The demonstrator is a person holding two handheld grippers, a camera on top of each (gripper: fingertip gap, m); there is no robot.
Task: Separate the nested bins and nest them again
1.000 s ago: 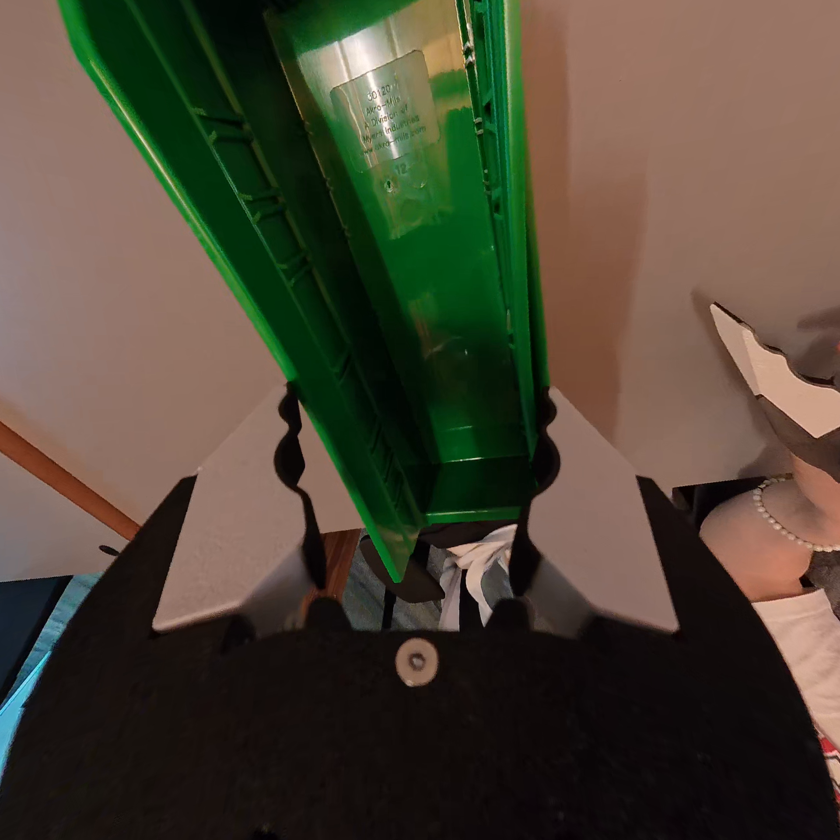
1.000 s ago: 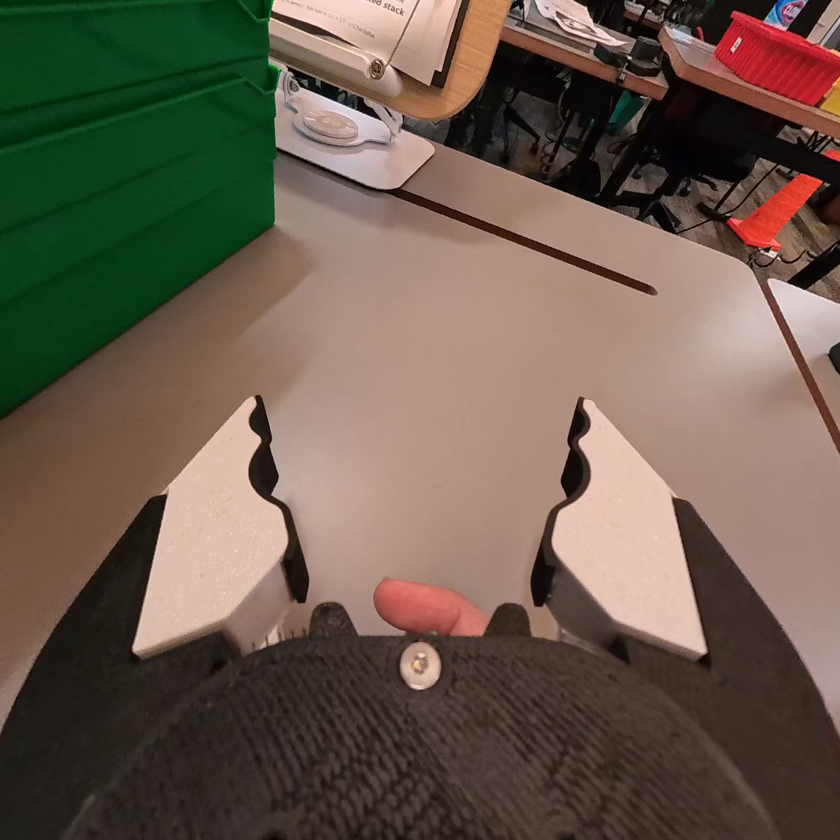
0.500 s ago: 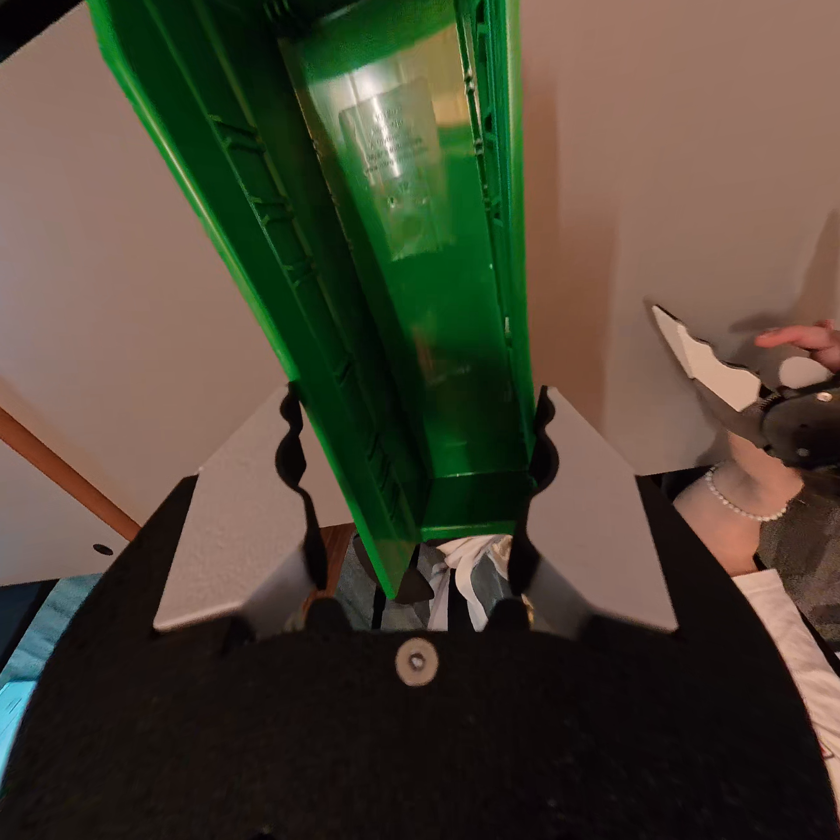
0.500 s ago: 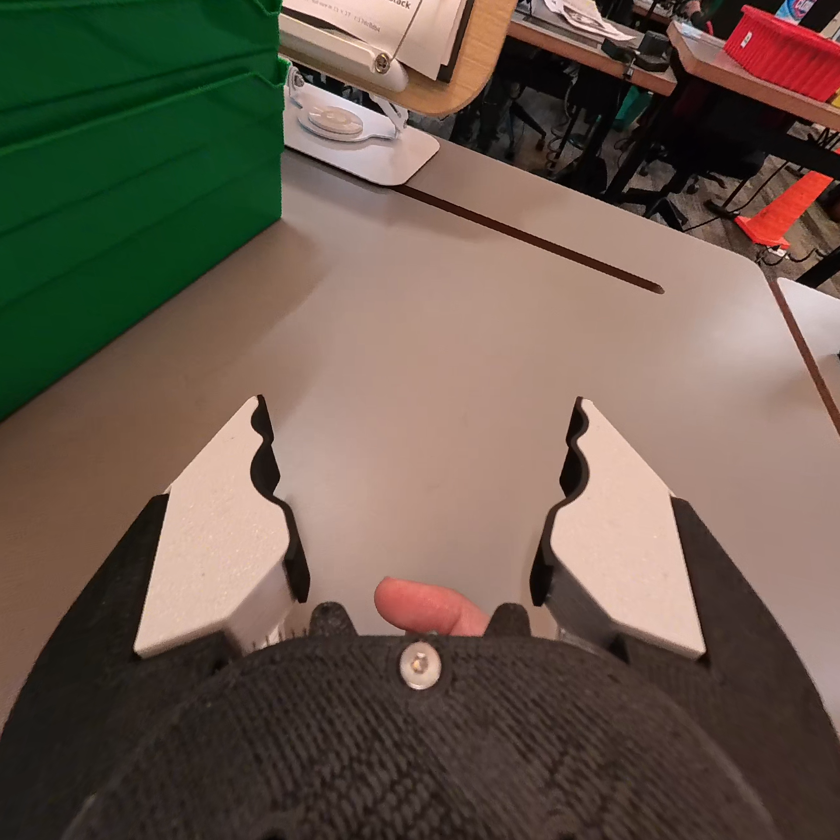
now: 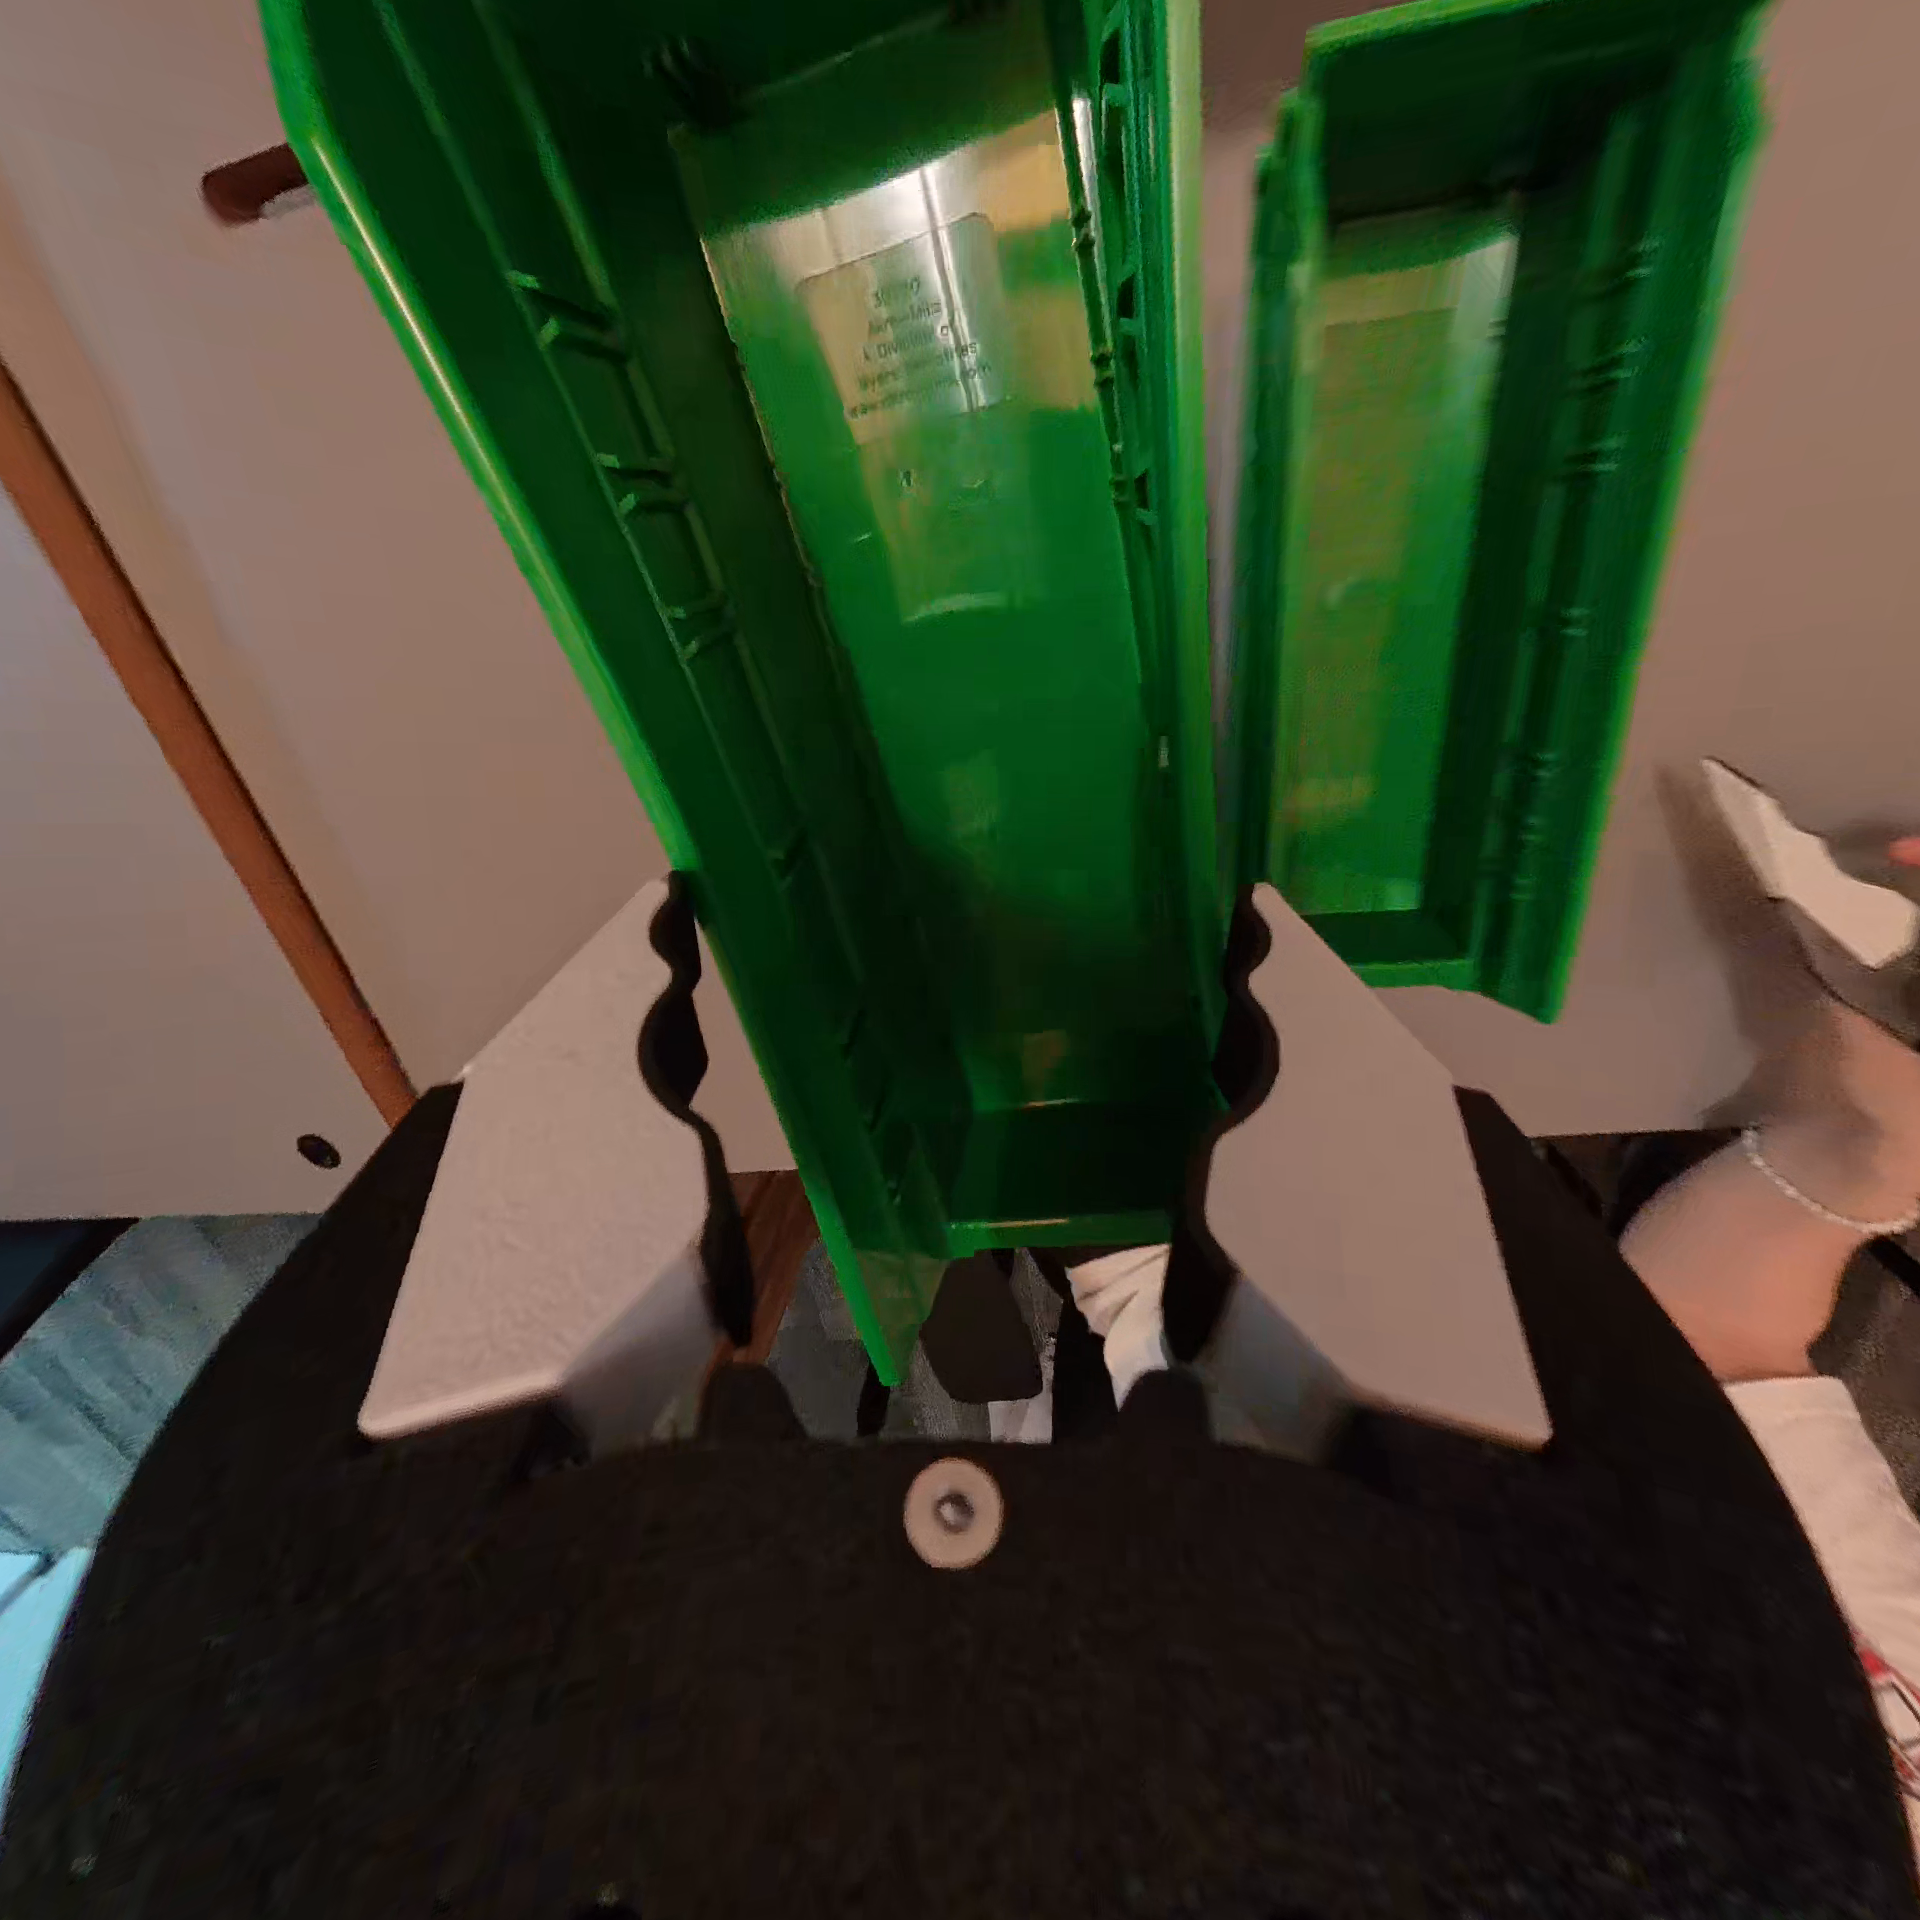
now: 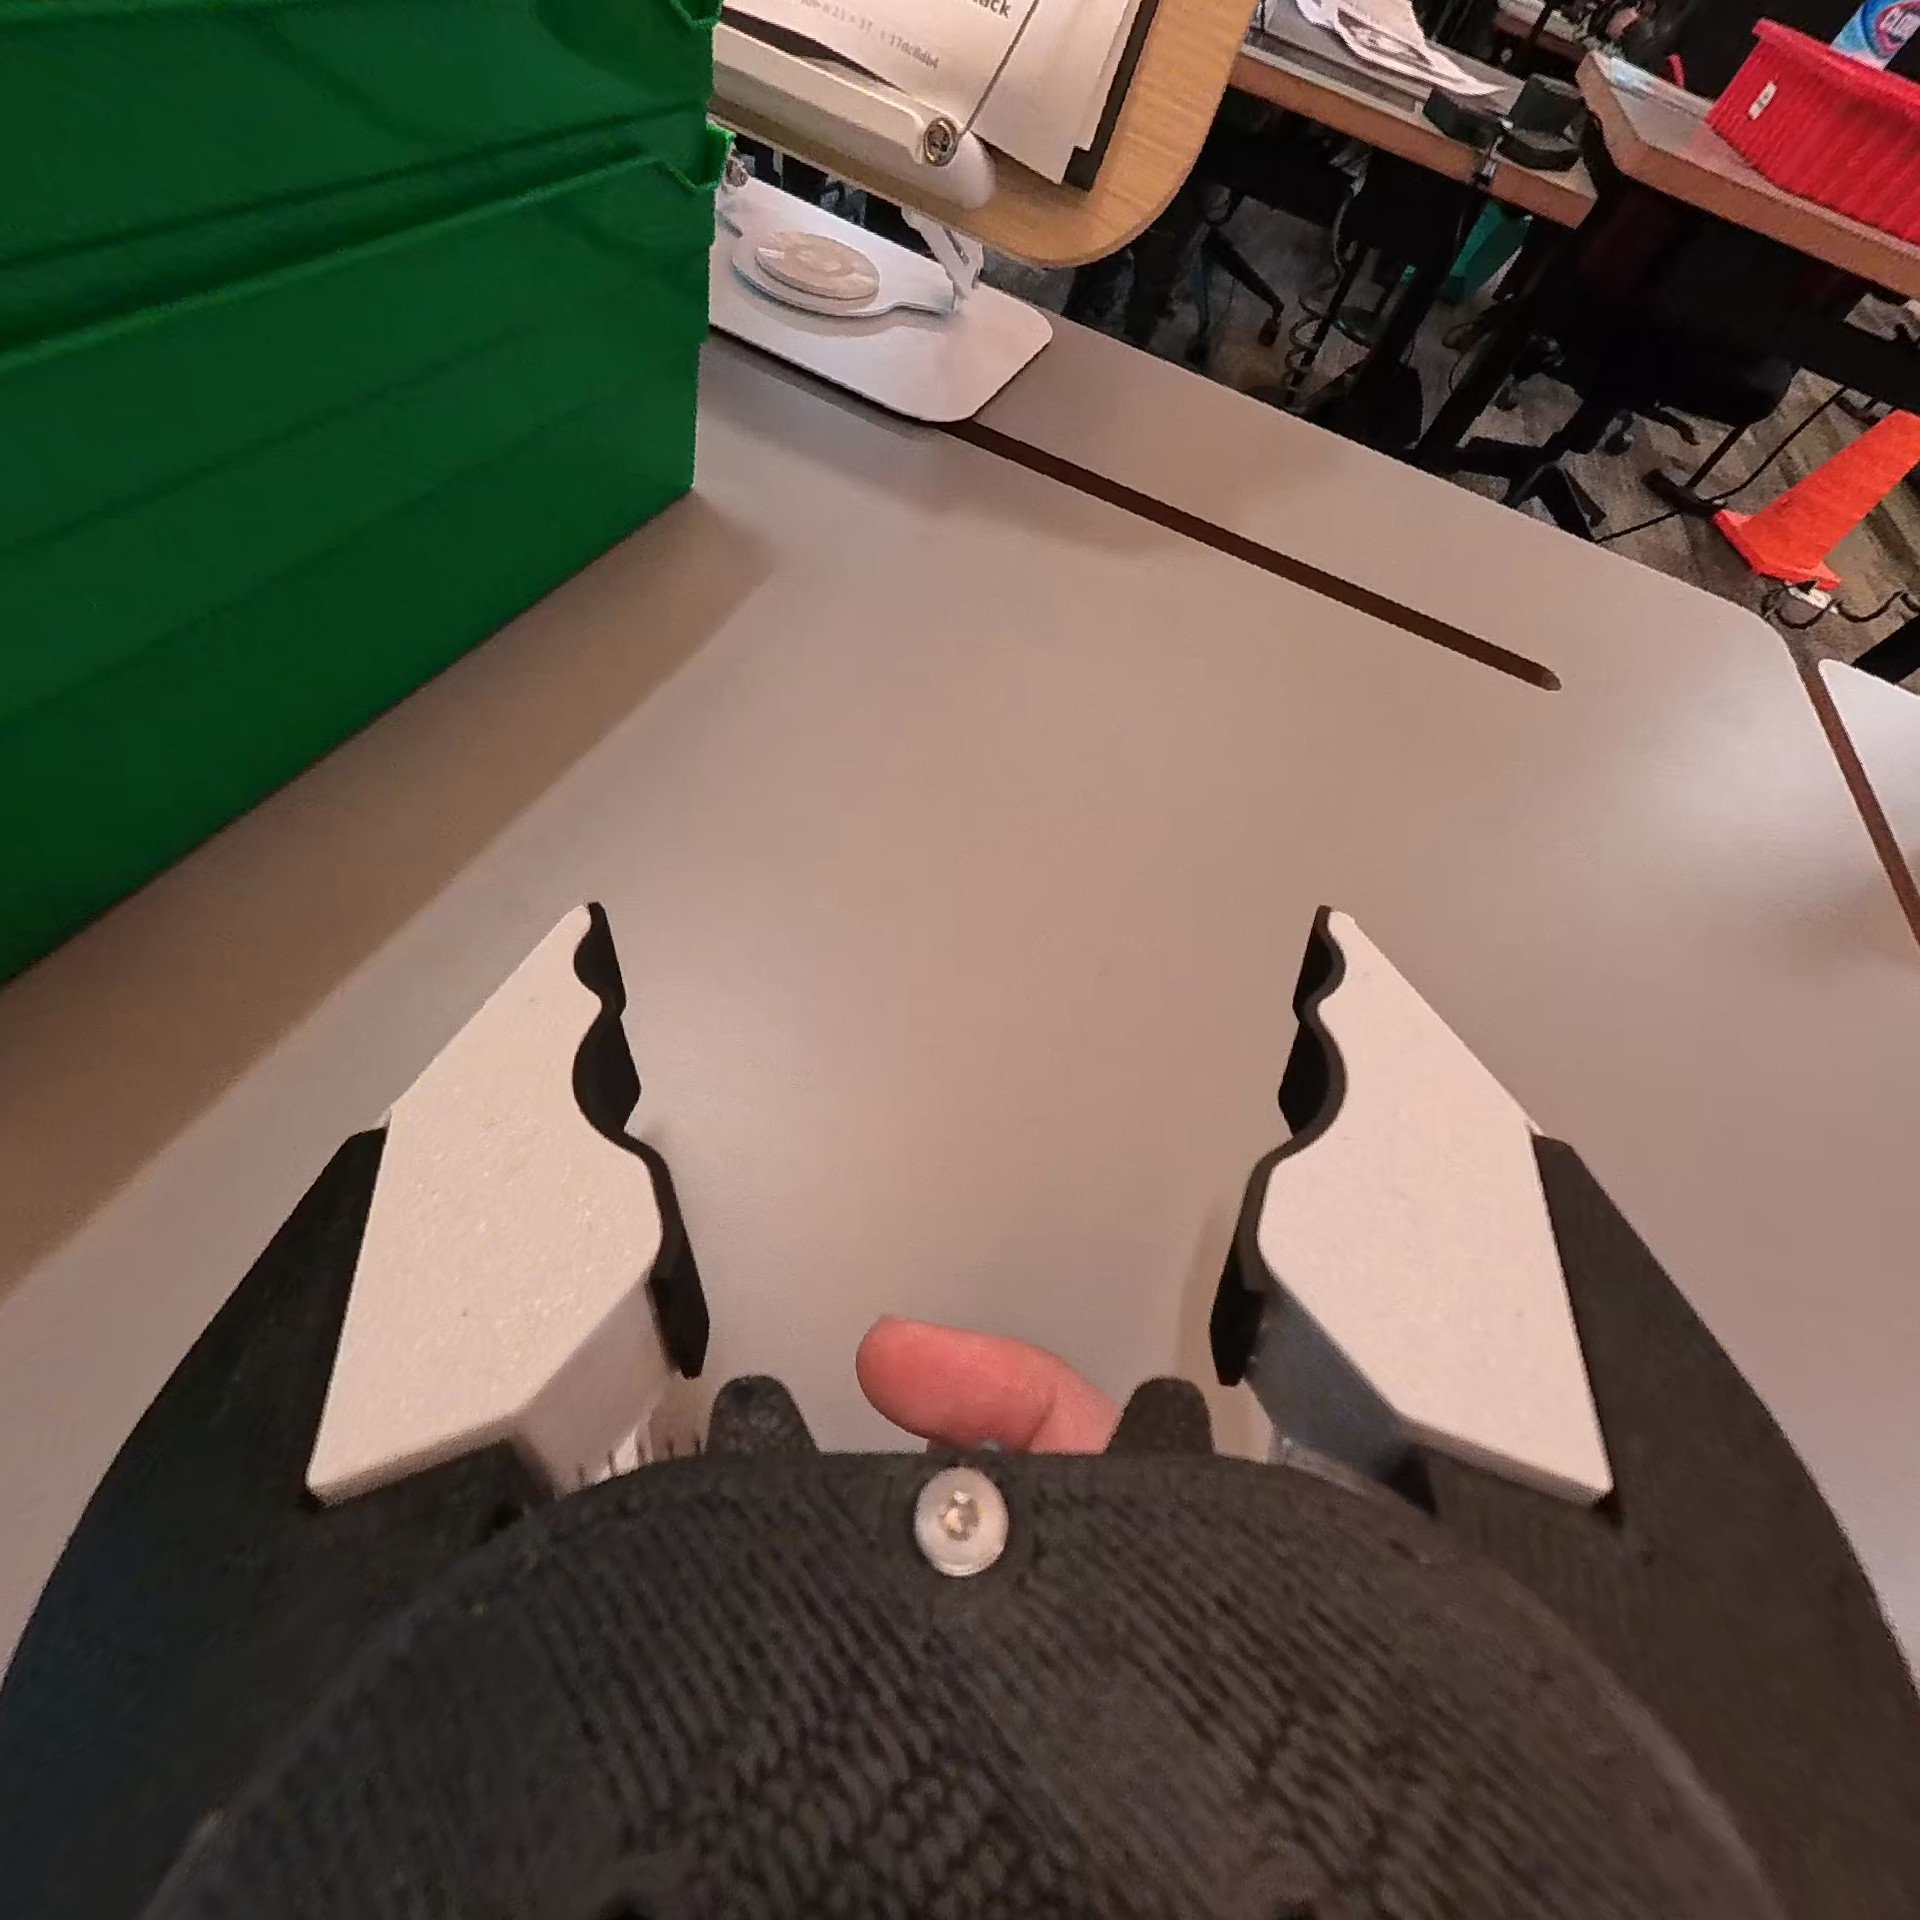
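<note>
The left gripper (image 5: 961, 1049) looks down along a long green bin (image 5: 935, 623). The bin's near end sits between its two white fingers (image 5: 551, 1195); the right finger touches the bin's right wall, while a narrow gap shows between the left finger and the bin's left rim. The fingers stand fairly wide, so whether they truly clamp the bin cannot be told. The bin runs away from the camera with its open side toward the view, and a pale label patch lies on its inner floor. Just right of it and farther off lies a second green bin (image 5: 1455, 520), apart from the first, also showing its open side, somewhat blurred. Both lie over a grey table (image 5: 208, 727) with a brown edge strip at left. At the far right of this view the tip of the right gripper (image 5: 1808, 873) shows, blurred, with a person's wrist bearing a bead bracelet (image 5: 1818, 1195) below it.

In the right wrist view the right gripper (image 6: 961, 1029) hangs over the bare grey table (image 6: 987, 779) with its fingers spread wide and nothing between them. A fingertip (image 6: 966, 1387) shows at its base. To the left stands a stack of green bins (image 6: 312, 416), nested one in another, resting on the table. Beyond it stands a white stand (image 6: 883, 312) with papers, then other tables, a red basket (image 6: 1818, 135) and an orange cone (image 6: 1839, 499) on the floor.
</note>
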